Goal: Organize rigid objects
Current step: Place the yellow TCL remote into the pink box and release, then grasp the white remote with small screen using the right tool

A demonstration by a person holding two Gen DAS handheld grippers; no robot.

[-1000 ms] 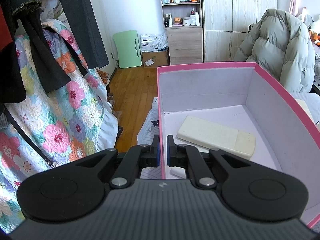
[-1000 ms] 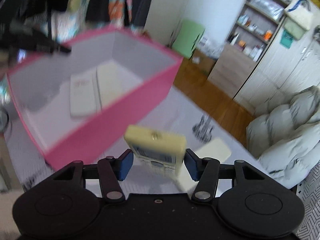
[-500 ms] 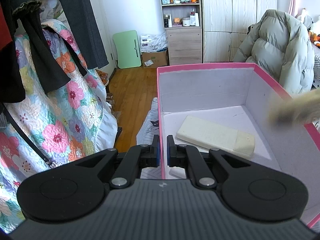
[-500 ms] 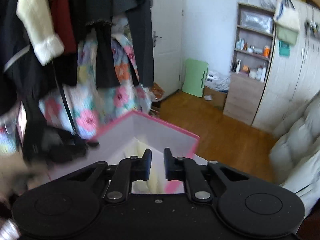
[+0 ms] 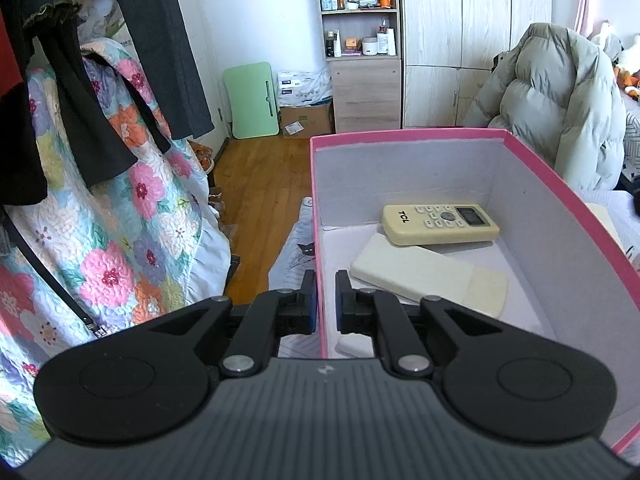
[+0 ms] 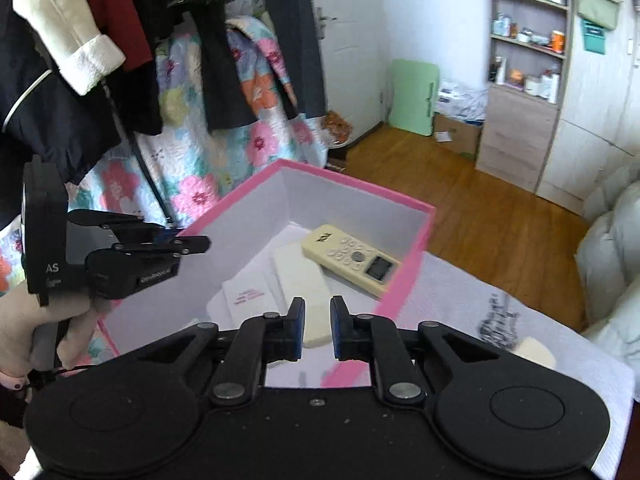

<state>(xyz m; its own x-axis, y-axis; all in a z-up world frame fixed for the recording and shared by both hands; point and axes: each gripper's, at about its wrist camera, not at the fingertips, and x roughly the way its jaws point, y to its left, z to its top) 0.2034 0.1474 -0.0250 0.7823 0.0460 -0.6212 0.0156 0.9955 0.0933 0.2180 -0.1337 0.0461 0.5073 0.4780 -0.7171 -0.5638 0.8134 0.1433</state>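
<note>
A pink box (image 5: 568, 200) with a white inside stands on a white cloth. My left gripper (image 5: 326, 300) is shut on the box's left wall and also shows in the right wrist view (image 6: 192, 244). In the box a cream TCL remote (image 5: 440, 224) lies face up, partly on a white remote (image 5: 412, 270) lying face down. The right wrist view shows both remotes, cream (image 6: 352, 258) and white (image 6: 300, 276), beside a flat white packet (image 6: 252, 296). My right gripper (image 6: 316, 330) is shut and empty, above the box's near side.
Another cream object (image 6: 536, 350) lies on the white cloth (image 6: 460, 300) right of the box. A floral quilt (image 5: 100, 240) and dark clothes hang at the left. A grey puffer jacket (image 5: 560, 100) sits behind the box. Wooden floor, a shelf and wardrobe are farther back.
My right gripper let go of the cream remote, which now lies in the box on the white remote. The right gripper closed empty and pulled back. The left gripper kept its hold.
</note>
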